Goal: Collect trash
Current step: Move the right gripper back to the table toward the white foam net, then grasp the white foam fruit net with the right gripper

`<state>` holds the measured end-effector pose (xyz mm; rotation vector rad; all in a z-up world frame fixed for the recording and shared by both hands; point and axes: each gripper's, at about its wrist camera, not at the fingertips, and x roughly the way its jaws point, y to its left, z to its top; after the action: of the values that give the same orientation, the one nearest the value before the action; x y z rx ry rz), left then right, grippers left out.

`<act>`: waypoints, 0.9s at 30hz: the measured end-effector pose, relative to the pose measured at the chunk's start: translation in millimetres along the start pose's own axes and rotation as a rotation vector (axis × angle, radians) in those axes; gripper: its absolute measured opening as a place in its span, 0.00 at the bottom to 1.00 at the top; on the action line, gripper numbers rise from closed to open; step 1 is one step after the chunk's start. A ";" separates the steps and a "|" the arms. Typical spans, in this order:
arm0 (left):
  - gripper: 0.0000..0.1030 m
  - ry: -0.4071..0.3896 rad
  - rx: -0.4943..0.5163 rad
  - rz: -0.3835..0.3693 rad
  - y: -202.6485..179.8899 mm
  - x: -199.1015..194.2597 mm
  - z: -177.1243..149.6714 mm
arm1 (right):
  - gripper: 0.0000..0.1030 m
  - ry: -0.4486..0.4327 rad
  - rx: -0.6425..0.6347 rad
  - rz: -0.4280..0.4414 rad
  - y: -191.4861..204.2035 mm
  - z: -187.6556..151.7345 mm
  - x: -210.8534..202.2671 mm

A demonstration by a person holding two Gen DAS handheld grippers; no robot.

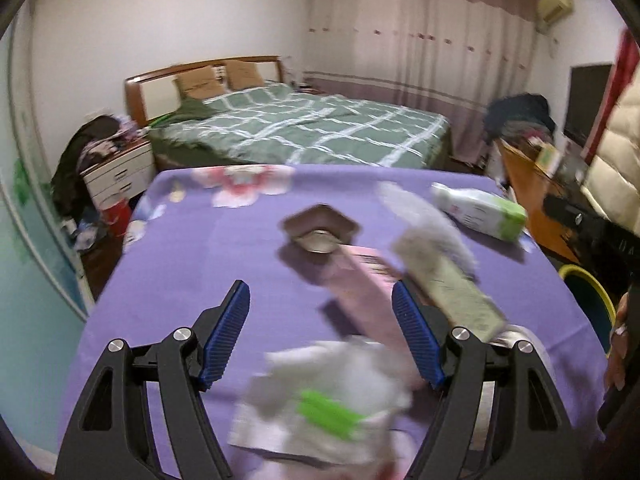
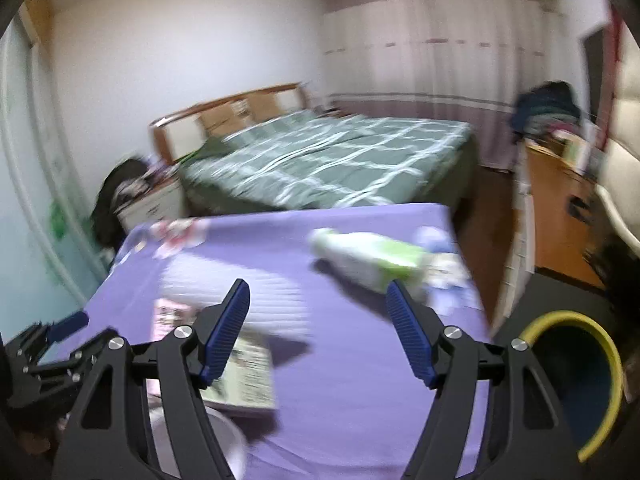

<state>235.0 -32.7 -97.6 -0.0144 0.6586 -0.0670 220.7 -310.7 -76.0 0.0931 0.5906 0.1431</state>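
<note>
Trash on the purple-covered table [image 1: 168, 264], as I read it from both wrist views, much of it blurred: a white bottle with a green label [image 1: 480, 212] lying on its side toward the far right corner; a small brown tray [image 1: 320, 228] near the middle; a flat pink box [image 1: 360, 292] just in front of the tray; a pale, greenish printed carton [image 1: 448, 284] lying partly over the pink box, with something whitish and smeared behind it that I cannot identify; and a crumpled white wrapper with a green patch [image 1: 320, 396] nearest me. The bin, dark with a yellow rim [image 2: 576, 360], stands on the floor just off the table's right edge. My left gripper [image 1: 320, 332] has its jaws apart with nothing pinched; the wrapper sits low between its fingers, but I cannot tell whether it is touched. My right gripper [image 2: 318, 328] is also apart and empty, aimed at the bottle [image 2: 368, 260], which lies beyond its tips. I judge the step in hand to be the approach, with no piece yet taken. Next, I think, each gripper must settle over one item, the left on the wrapper and the right on the bottle, close across a narrow side, and then carry it right to the bin. The bottle may roll when nudged.
</note>
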 end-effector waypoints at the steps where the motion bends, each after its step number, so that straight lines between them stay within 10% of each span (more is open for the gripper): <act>1: 0.71 -0.009 -0.014 0.017 10.1 0.1 -0.1 | 0.65 0.018 -0.042 0.025 14.0 2.9 9.0; 15: 0.73 -0.038 -0.135 0.067 66.0 9.0 -11.3 | 0.65 0.152 -0.331 0.120 101.9 8.9 71.1; 27: 0.77 -0.060 -0.105 0.078 58.3 6.4 -10.0 | 0.15 0.136 -0.290 0.143 95.3 9.9 71.6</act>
<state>237.3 25.1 -111.4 -0.0916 0.6018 0.0435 274.8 -205.7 -94.7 -0.1568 0.6933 0.3747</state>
